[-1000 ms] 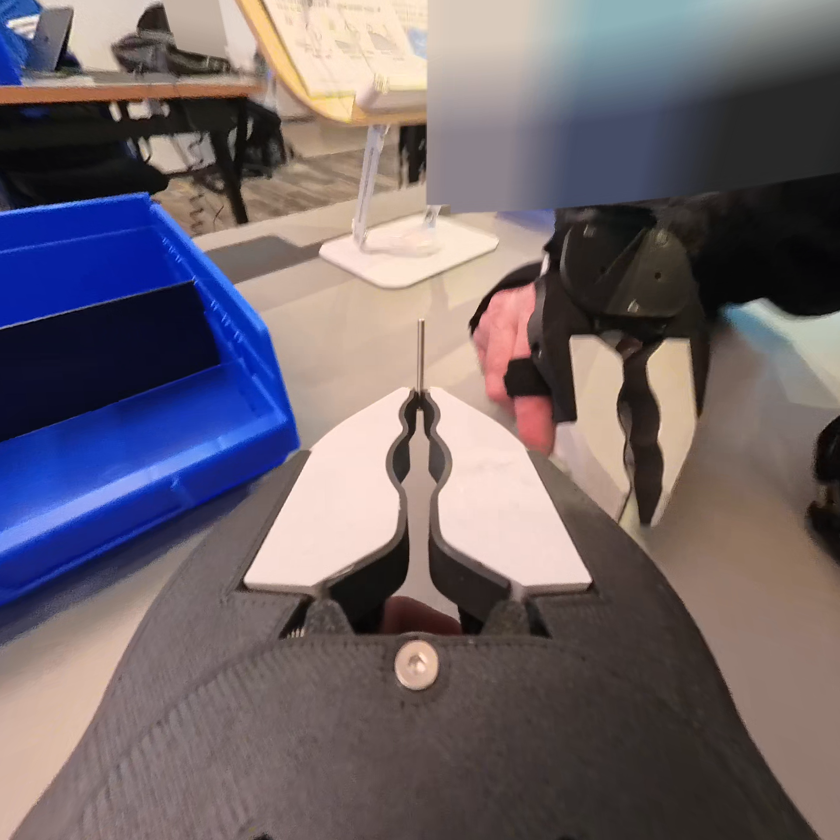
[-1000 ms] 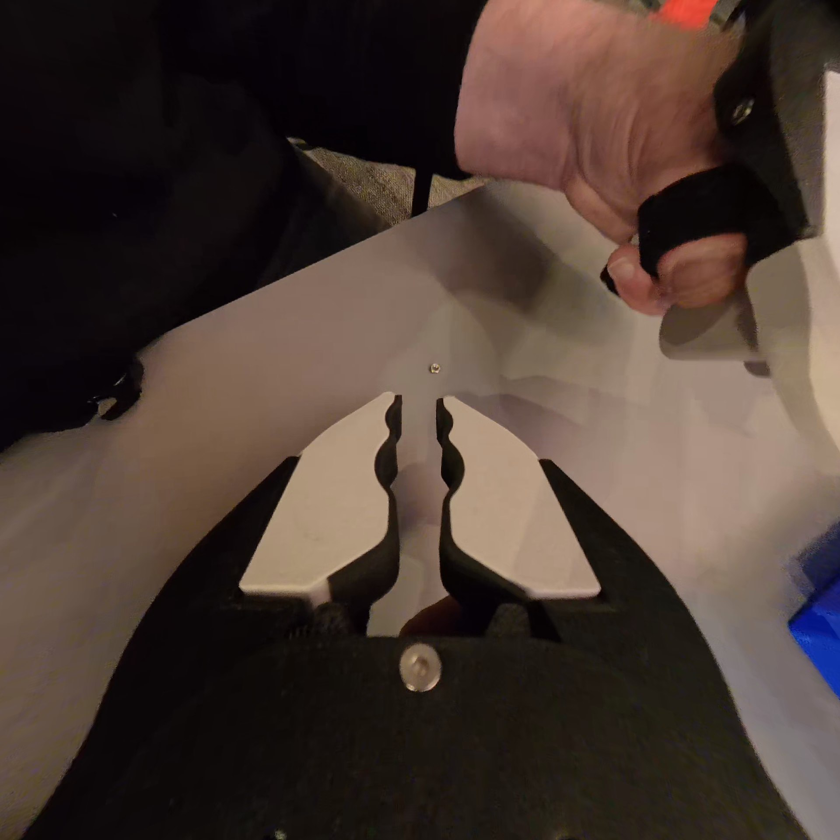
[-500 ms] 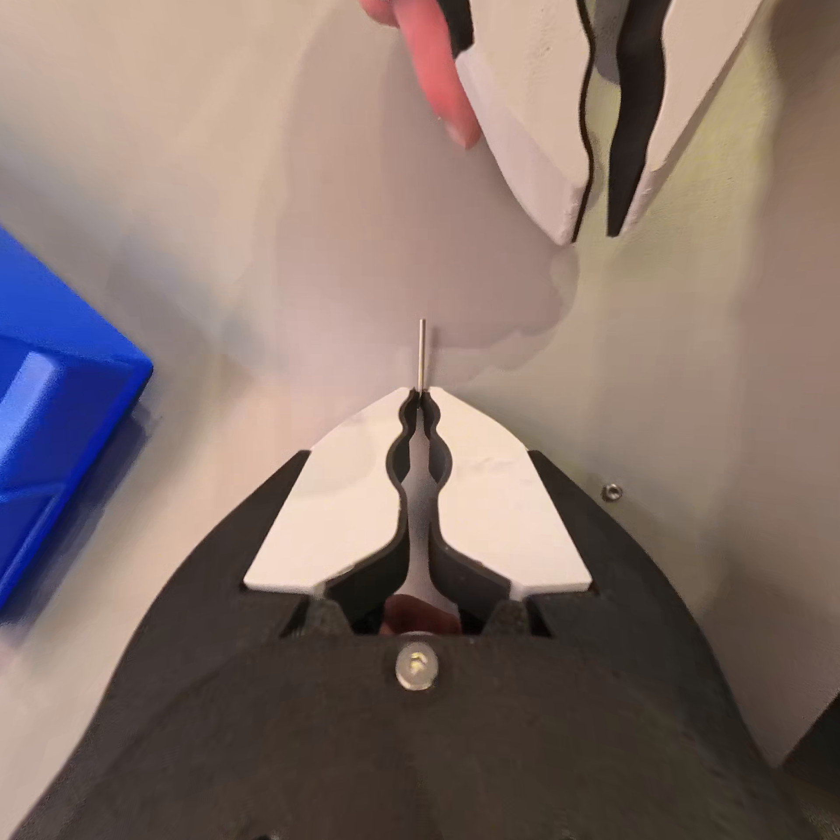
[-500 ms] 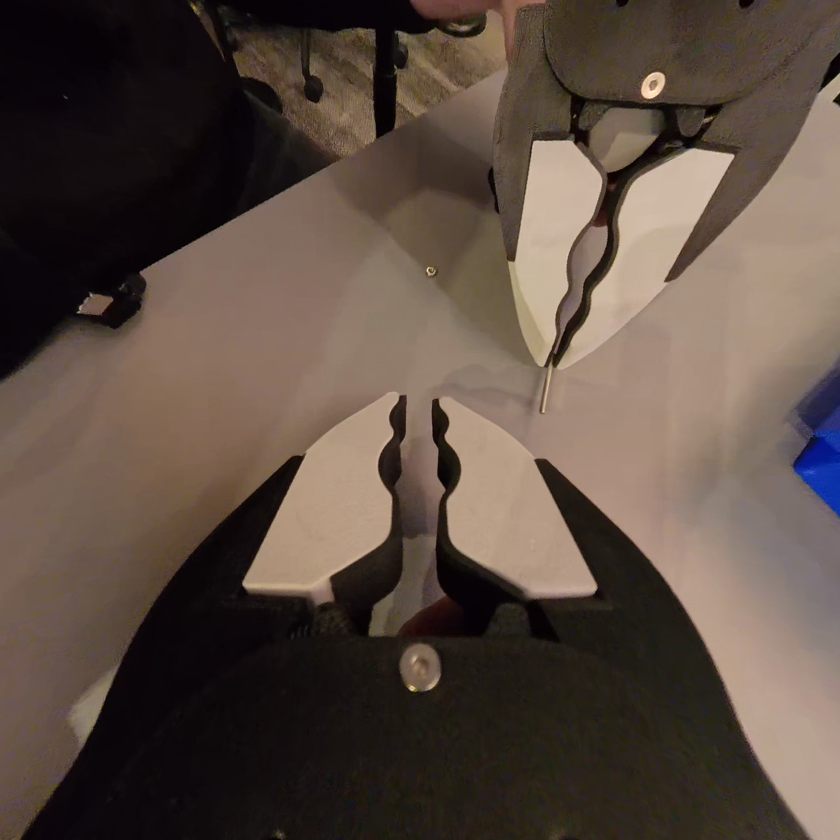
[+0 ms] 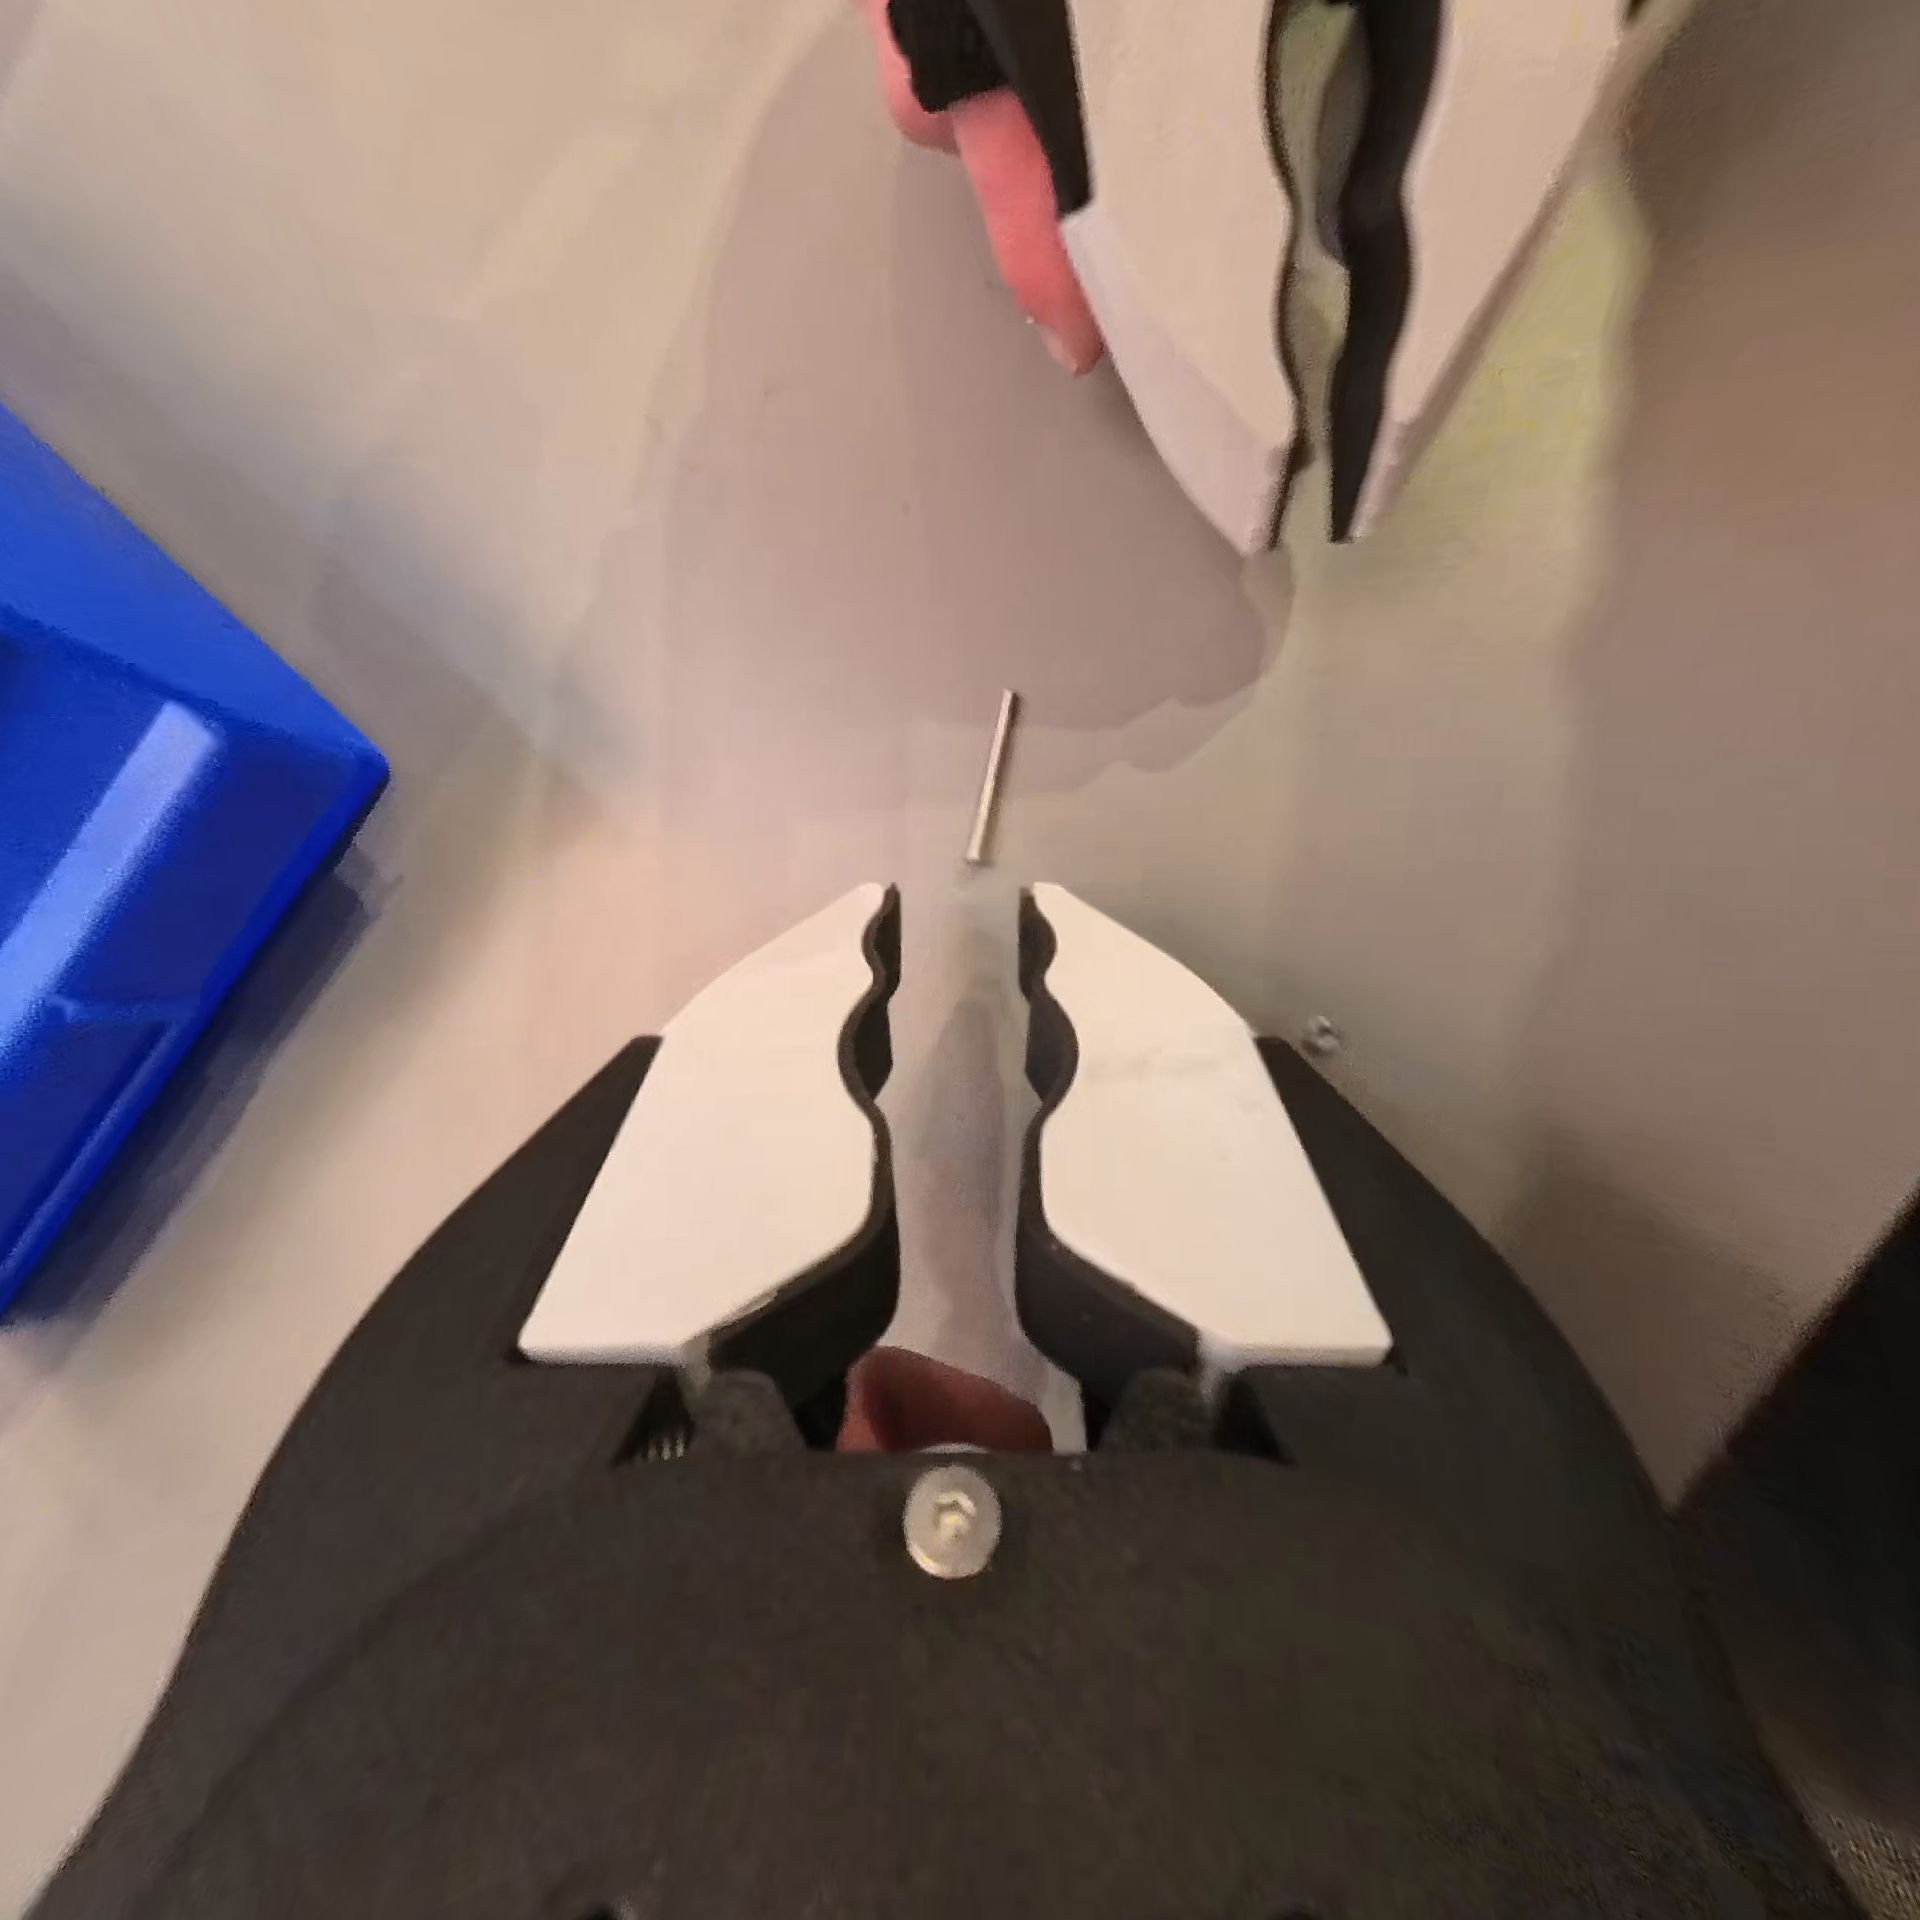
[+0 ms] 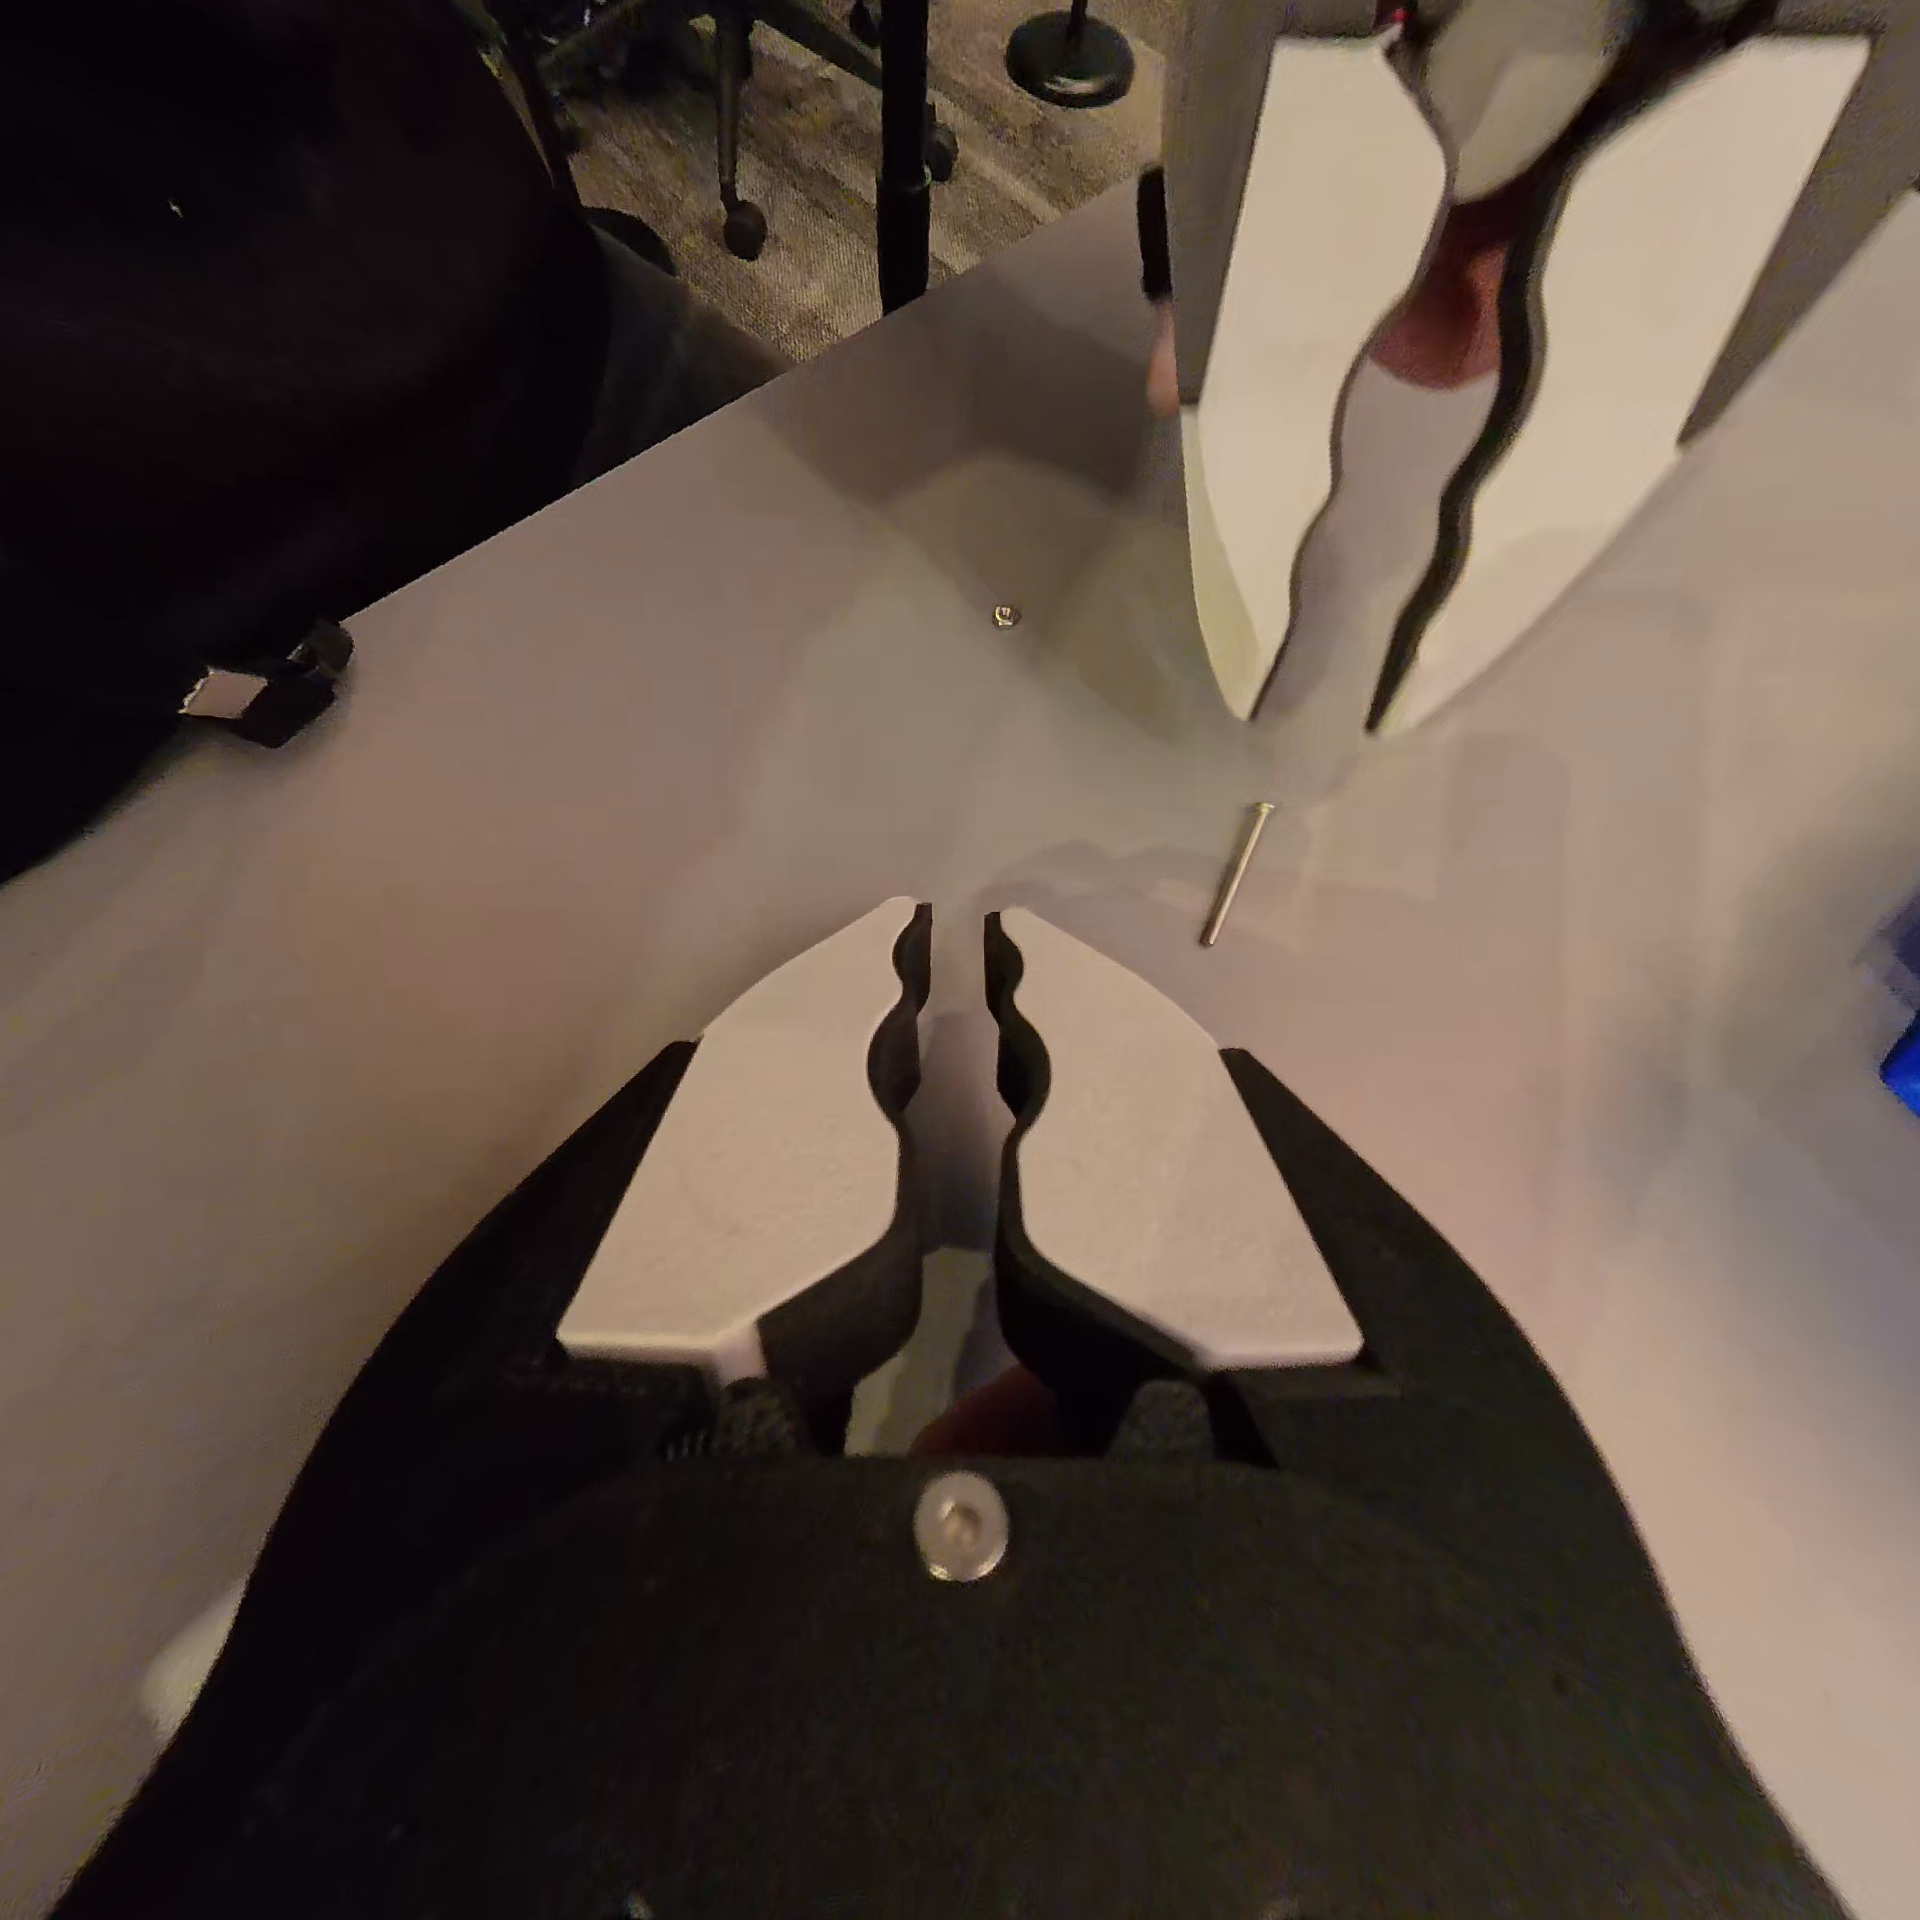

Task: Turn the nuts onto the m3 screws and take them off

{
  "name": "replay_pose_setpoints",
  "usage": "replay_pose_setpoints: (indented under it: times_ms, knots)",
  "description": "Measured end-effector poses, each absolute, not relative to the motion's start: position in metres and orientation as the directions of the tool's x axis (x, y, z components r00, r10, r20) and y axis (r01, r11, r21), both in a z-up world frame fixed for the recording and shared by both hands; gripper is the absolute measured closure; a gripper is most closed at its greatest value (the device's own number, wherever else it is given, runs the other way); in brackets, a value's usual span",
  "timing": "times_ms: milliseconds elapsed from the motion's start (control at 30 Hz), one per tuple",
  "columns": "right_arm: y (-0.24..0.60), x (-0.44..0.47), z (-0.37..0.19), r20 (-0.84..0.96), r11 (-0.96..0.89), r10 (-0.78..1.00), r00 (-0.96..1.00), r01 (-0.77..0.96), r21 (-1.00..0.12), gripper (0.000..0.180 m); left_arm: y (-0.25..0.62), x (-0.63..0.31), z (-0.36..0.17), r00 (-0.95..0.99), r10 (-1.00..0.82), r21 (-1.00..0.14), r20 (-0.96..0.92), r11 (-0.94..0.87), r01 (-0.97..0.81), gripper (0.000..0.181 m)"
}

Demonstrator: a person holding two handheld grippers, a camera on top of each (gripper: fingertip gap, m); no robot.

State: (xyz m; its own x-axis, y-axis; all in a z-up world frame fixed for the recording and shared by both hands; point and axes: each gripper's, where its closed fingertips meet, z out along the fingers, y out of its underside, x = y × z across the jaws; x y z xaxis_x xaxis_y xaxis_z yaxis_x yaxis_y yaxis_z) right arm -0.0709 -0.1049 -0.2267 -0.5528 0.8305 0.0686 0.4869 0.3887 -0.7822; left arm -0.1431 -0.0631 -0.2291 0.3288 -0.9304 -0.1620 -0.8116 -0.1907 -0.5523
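A thin silver M3 screw (image 5: 990, 777) lies loose on the pale table just ahead of my left gripper (image 5: 958, 896), which is open and empty. The screw also shows in the right wrist view (image 6: 1234, 875), to the right of my right gripper (image 6: 956, 912), which is open and empty. A small silver nut (image 6: 1004, 617) lies on the table beyond the right gripper; in the left wrist view it (image 5: 1321, 1031) sits beside the left gripper's right finger. The two grippers face each other over the table, each showing at the top of the other's view (image 5: 1311, 535) (image 6: 1314, 719).
A blue plastic bin (image 5: 156, 935) stands at the left of the left wrist view, its corner (image 6: 1903, 1060) at the right edge of the right wrist view. The table's edge runs across the upper left, with chair legs (image 6: 738, 156) and floor beyond. A small black clip (image 6: 272, 681) lies near that edge. Left tips to right tips: about 9 cm.
My left gripper has opened and let go of the screw, which now lies on the table. The right gripper has stayed open and drawn a little nearer.
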Motion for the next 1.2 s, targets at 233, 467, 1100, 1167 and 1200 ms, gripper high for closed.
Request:
replay_pose_setpoints:
  times_ms: [233,467,1100,1167,1200]
  knots:
    - [-0.106,-0.070,-0.226,0.060,0.383,0.828,-0.557,0.483,-0.787,0.171,-0.123,-0.151,-0.232,0.251,-0.964,-0.496,-0.091,-0.174,-0.851,0.164]
    - [-0.107,-0.070,-0.227,0.061,0.387,0.826,-0.561,0.485,-0.784,0.171,-0.133,-0.145,-0.242,0.225,-0.974,-0.490,-0.042,-0.176,-0.854,0.165]
    - [-0.107,-0.070,-0.225,0.053,0.375,0.825,-0.562,0.476,-0.796,0.172,-0.134,-0.142,-0.249,0.253,-0.967,-0.479,0.013,-0.229,-0.848,0.176]
    - [-0.106,-0.070,-0.224,0.050,0.368,0.828,-0.558,0.474,-0.800,0.171,-0.131,-0.141,-0.248,0.267,-0.964,-0.495,-0.011,-0.226,-0.839,0.176]
    - [-0.106,-0.070,-0.223,0.048,0.364,0.829,-0.557,0.473,-0.803,0.171,-0.131,-0.140,-0.247,0.270,-0.963,-0.509,-0.012,-0.227,-0.831,0.176]
